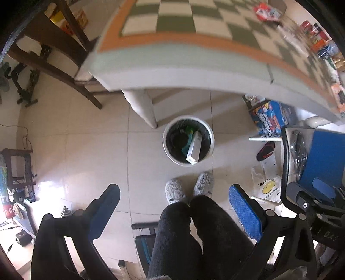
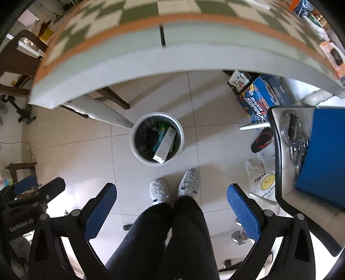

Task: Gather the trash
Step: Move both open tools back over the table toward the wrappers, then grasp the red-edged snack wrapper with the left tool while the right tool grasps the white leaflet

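Item 1, far left: dark wooden chair (image 1: 64, 53) beside the table, with exercise gear on the floor behind it

Item 2, left gripper (image 1: 174, 206): jaws spread wide, nothing between them, pointing down at the floor and the person's legs (image 1: 194, 237)

Item 3, table (image 1: 194, 71): checked cloth with orange border, edge overhanging the bin area; blurred packets (image 1: 269, 10) lie on its far right part, too smeared to identify

Item 4, centre: white bin (image 1: 167, 148) with a dark liner, standing on the tiles just beyond the grey slippers (image 1: 174, 191) and next to a table leg. Inside it, a white carton (image 1: 194, 148) leaning against the rim, something green, something dark

Item 5, right gripper (image 2: 172, 202): jaws likewise apart and empty, aimed at the same patch of floor, bin (image 2: 134, 142) ahead of it

Item 6, right: blue printed box (image 2: 256, 101) under the table, a black and red sandal (image 2: 261, 140), a plastic bag with a smiley face (image 2: 263, 181) flat on the tiles, a chair holding a blue folder (image 2: 323, 155)

Risks, as judged: the carton stands high in the bin, so further pieces dropped from above may bounce off it onto the tiles. The bag is thin and flat; a pinch could slide over it. The overhanging table edge invites a knock when either gripper lifts toward the packets
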